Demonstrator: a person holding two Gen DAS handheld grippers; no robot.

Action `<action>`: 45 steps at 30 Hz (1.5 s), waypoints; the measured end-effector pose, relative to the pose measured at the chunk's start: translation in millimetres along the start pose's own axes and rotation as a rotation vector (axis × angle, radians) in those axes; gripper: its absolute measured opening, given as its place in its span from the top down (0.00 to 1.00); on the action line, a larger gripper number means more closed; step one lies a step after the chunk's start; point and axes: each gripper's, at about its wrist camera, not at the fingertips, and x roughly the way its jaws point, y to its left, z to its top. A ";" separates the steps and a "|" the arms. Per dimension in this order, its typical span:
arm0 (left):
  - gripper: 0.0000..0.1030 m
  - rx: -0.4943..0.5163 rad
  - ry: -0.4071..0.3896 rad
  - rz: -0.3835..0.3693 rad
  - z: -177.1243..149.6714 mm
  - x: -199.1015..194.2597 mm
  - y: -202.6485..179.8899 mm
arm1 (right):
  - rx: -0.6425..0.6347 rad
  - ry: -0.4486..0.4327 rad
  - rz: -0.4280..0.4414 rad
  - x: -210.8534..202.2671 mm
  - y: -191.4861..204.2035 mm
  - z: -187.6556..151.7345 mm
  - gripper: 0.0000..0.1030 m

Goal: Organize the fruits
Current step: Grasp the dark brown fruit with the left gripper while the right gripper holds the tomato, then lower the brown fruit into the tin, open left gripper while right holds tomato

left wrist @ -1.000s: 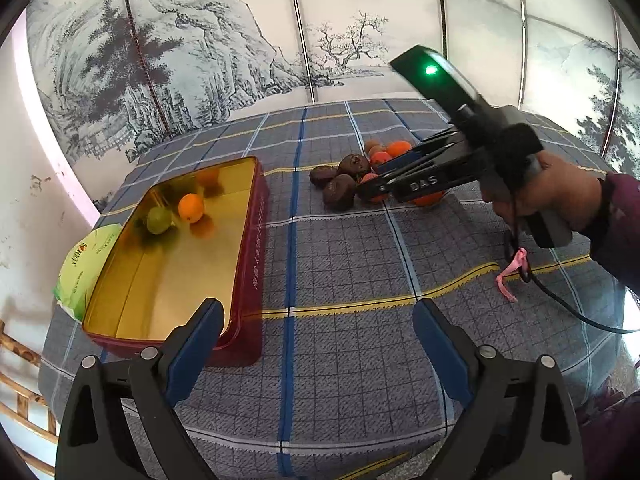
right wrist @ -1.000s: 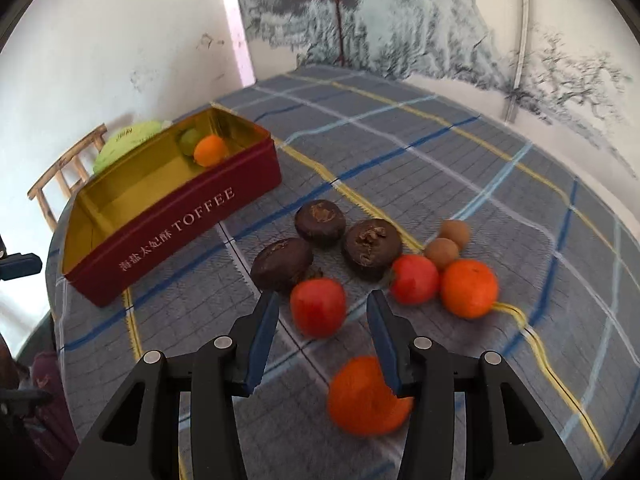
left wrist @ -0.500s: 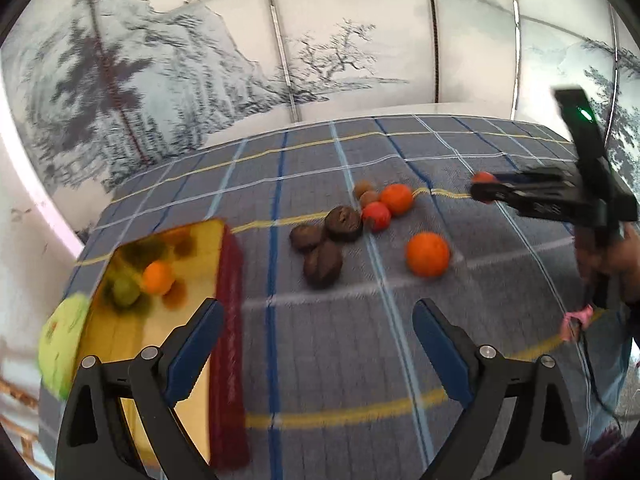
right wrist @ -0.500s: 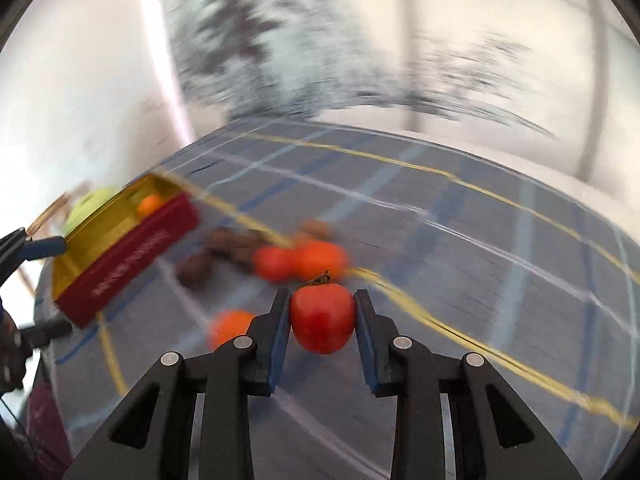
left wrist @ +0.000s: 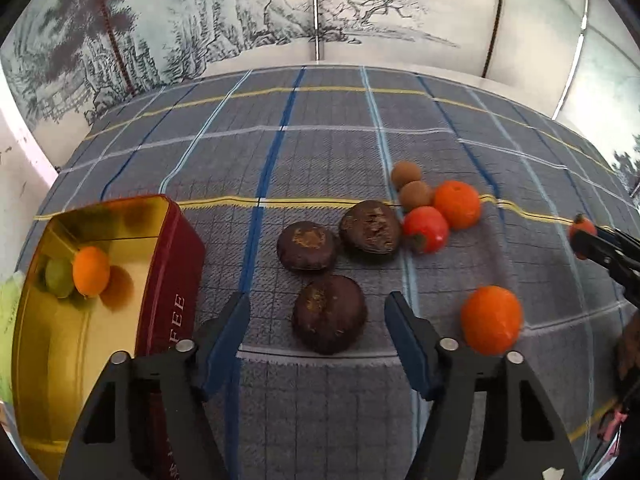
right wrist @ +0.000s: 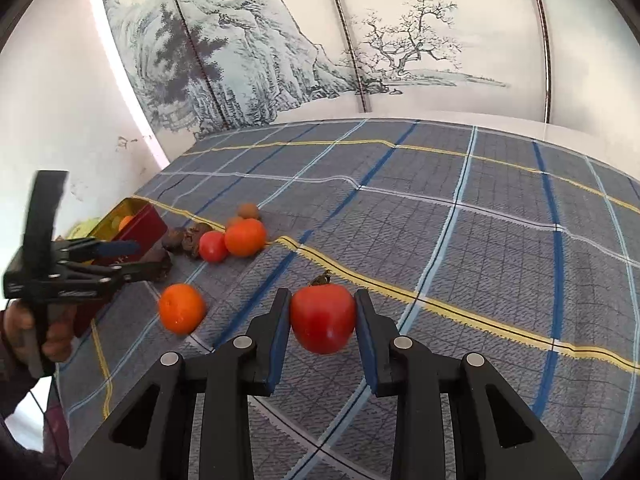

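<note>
My right gripper (right wrist: 322, 326) is shut on a red tomato-like fruit (right wrist: 323, 318) and holds it above the checked cloth. My left gripper (left wrist: 318, 324) is open, its jaws on either side of a dark brown fruit (left wrist: 329, 314) lying on the cloth. Two more dark brown fruits (left wrist: 307, 246) lie beyond it, with a red fruit (left wrist: 425, 229), an orange (left wrist: 457, 204) and two small brown fruits (left wrist: 415, 194). A loose orange (left wrist: 491, 319) lies to the right. The red toffee tin (left wrist: 176, 264) at left holds an orange (left wrist: 91, 270) and a green fruit (left wrist: 58, 277).
The table has a blue-grey checked cloth (right wrist: 480, 240) and stands against a painted landscape screen (right wrist: 280, 60). A green object (left wrist: 6, 320) lies left of the tin at the table's edge. A white wall (right wrist: 60, 100) is on the left.
My right gripper closed on the red fruit, lifted it and swung it right, away from the pile. My left gripper moved forward and closer to the dark brown fruit.
</note>
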 end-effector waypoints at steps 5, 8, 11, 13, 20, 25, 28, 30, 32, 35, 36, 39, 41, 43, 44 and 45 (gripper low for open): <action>0.68 0.035 -0.003 0.004 -0.7 12.4 -8.1 | -0.015 0.002 -0.008 1.1 3.0 -0.8 0.68; 0.68 0.009 -0.026 -0.014 -3.9 11.1 -8.3 | -0.029 0.010 -0.022 3.1 6.4 -1.0 0.68; 0.68 -0.003 -0.114 -0.054 -12.4 -1.2 -7.1 | -0.029 0.025 -0.035 6.3 6.8 -1.0 0.68; 0.68 -0.004 -0.162 -0.031 -18.8 -8.2 -5.6 | -0.020 0.039 -0.045 8.9 5.4 -0.4 0.68; 0.80 -0.108 -0.213 -0.061 -27.7 -17.8 14.4 | -0.025 0.069 -0.085 14.7 5.8 -0.7 0.68; 0.81 -0.147 -0.243 -0.082 -30.4 -22.6 23.2 | -0.027 0.095 -0.113 19.8 6.2 -0.8 0.68; 0.81 -0.152 -0.255 -0.092 -31.1 -24.8 23.7 | -0.030 0.116 -0.133 23.7 6.5 -1.3 0.68; 0.81 -0.149 -0.259 -0.103 -31.6 -25.7 23.5 | -0.030 0.117 -0.138 24.2 6.4 -1.1 0.68; 0.81 -0.147 -0.266 -0.105 -31.9 -26.7 23.5 | -0.030 0.118 -0.143 24.3 6.3 -1.1 0.68; 0.81 -0.145 -0.280 -0.104 -33.3 -30.0 22.5 | -0.031 0.119 -0.151 25.0 6.1 -0.6 0.68; 0.82 -0.145 -0.288 -0.099 -34.3 -31.8 22.0 | -0.030 0.121 -0.156 25.4 5.9 -0.4 0.68; 0.82 -0.131 -0.303 -0.084 -40.5 -38.8 17.4 | -0.030 0.128 -0.164 26.9 6.2 -0.2 0.68; 0.82 -0.124 -0.294 -0.092 -46.0 -43.5 14.0 | -0.032 0.129 -0.165 27.9 5.7 0.8 0.68; 0.82 -0.131 -0.293 -0.116 -52.1 -52.1 14.2 | -0.034 0.130 -0.168 27.9 5.8 0.6 0.68; 0.82 -0.135 -0.296 -0.125 -55.2 -58.1 15.1 | -0.038 0.130 -0.171 28.0 5.8 0.5 0.68; 0.82 -0.137 -0.299 -0.129 -57.8 -65.7 16.8 | -0.039 0.130 -0.172 28.2 5.7 0.3 0.68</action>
